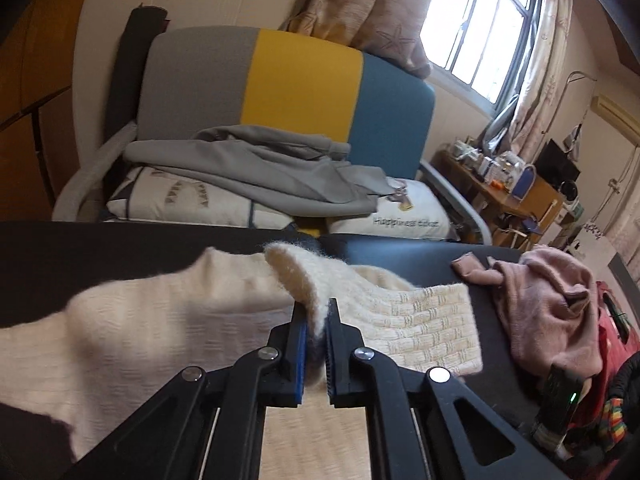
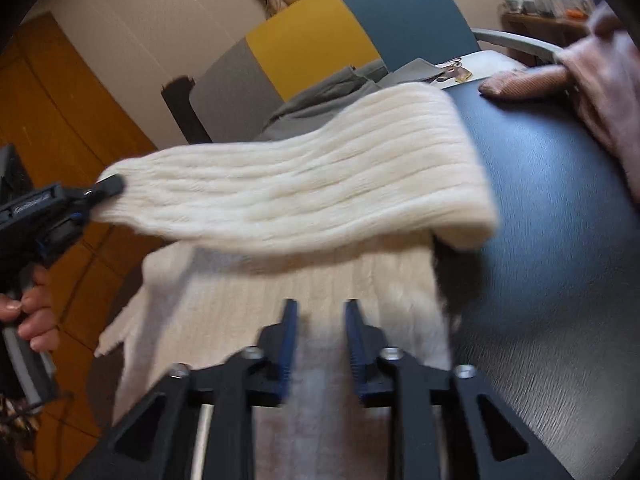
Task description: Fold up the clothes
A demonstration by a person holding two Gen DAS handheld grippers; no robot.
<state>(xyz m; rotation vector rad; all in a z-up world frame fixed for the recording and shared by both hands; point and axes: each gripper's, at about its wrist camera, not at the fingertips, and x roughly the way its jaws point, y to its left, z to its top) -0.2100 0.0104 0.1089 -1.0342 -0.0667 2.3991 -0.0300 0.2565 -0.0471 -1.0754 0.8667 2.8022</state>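
Note:
A cream knit sweater (image 1: 420, 320) lies on the dark table (image 1: 80, 256). My left gripper (image 1: 316, 314) is shut on a thick edge of it and holds that part raised above the table. From the right wrist view, the left gripper (image 2: 108, 188) pinches the end of the cream sleeve (image 2: 320, 184), which stretches across in mid-air. My right gripper (image 2: 322, 320) hovers low over the sweater's body (image 2: 360, 280). Its fingers stand apart with cloth showing between them, and I see no clear pinch.
A pink sweater (image 1: 548, 308) is heaped at the table's right end (image 2: 600, 80). Behind the table stands a grey, yellow and blue seat back (image 1: 304, 80) with a grey garment (image 1: 260, 168) on pillows. A cluttered desk (image 1: 508, 188) stands far right. A person's hand (image 2: 32, 312) holds the left tool.

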